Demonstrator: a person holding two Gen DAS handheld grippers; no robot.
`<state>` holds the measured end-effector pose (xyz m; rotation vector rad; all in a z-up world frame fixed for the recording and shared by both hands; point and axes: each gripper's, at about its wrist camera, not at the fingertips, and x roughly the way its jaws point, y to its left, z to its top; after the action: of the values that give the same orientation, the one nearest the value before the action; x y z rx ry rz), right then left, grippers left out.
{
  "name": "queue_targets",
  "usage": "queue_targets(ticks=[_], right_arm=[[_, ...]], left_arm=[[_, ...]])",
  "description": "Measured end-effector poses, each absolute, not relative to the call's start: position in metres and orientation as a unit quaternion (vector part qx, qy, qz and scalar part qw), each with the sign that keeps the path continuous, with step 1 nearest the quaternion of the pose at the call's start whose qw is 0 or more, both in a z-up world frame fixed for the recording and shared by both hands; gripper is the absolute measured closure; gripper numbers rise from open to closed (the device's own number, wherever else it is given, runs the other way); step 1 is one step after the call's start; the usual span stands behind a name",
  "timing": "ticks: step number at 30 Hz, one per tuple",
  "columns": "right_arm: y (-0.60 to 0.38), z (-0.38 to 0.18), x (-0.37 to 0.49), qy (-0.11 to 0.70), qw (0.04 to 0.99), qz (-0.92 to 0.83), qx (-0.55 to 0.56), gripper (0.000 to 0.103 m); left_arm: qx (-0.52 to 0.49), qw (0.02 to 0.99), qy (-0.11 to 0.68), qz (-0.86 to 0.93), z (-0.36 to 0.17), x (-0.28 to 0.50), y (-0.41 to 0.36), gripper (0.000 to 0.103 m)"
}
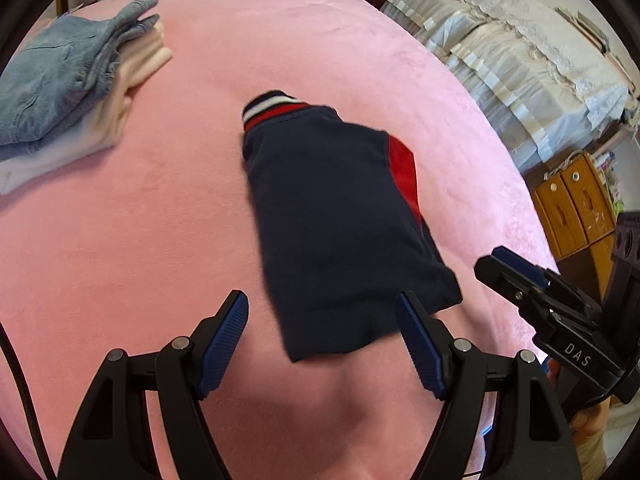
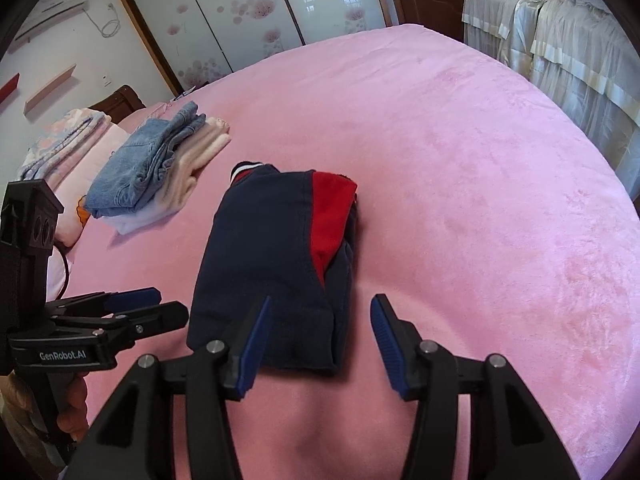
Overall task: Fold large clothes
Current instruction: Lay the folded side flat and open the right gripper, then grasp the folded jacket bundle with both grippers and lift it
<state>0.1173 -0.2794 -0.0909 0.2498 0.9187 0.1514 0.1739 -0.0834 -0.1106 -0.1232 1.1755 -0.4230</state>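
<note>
A folded navy garment point(image 1: 332, 220) with a red panel and a striped rib at its far end lies flat on the pink bed point(image 1: 140, 240). My left gripper point(image 1: 320, 308) hovers open above its near edge, and neither pad touches the cloth. In the right wrist view the same garment point(image 2: 264, 248) lies just beyond my right gripper point(image 2: 322, 304), which is open over the near right corner with nothing pressed between its pads. Each gripper shows in the other's view: the right gripper point(image 1: 500, 264) at the right edge, the left gripper point(image 2: 160, 304) at the left.
A stack of folded clothes point(image 2: 148, 168) topped by blue jeans sits far left on the pink bed point(image 2: 480, 200). Pillows and quilts point(image 2: 68, 140) lie behind it. Lace-covered furniture point(image 1: 520, 48) and a wooden cabinet point(image 1: 576, 204) stand to the right of the bed.
</note>
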Motion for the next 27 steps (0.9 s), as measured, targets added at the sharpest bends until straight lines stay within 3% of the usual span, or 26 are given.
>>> queue_targets(ticks=[11, 16, 20, 27], right_arm=[[-0.289, -0.067, 0.121, 0.445, 0.883, 0.085, 0.120, 0.051], [-0.298, -0.068, 0.138, 0.472, 0.859, 0.119, 0.157, 0.051], [-0.305, -0.079, 0.152, 0.490, 0.841, 0.134, 0.187, 0.039], [-0.307, -0.126, 0.183, 0.538, 0.796, 0.161, 0.224, 0.039]], left_arm=[[-0.030, 0.809, 0.566, -0.154, -0.098, 0.191, -0.072, 0.025], [-0.084, 0.782, 0.584, -0.198, -0.102, 0.202, -0.064, 0.023], [-0.092, 0.775, 0.591, -0.203, -0.110, 0.212, -0.064, 0.021], [-0.139, 0.729, 0.623, -0.247, -0.146, 0.233, -0.071, 0.021]])
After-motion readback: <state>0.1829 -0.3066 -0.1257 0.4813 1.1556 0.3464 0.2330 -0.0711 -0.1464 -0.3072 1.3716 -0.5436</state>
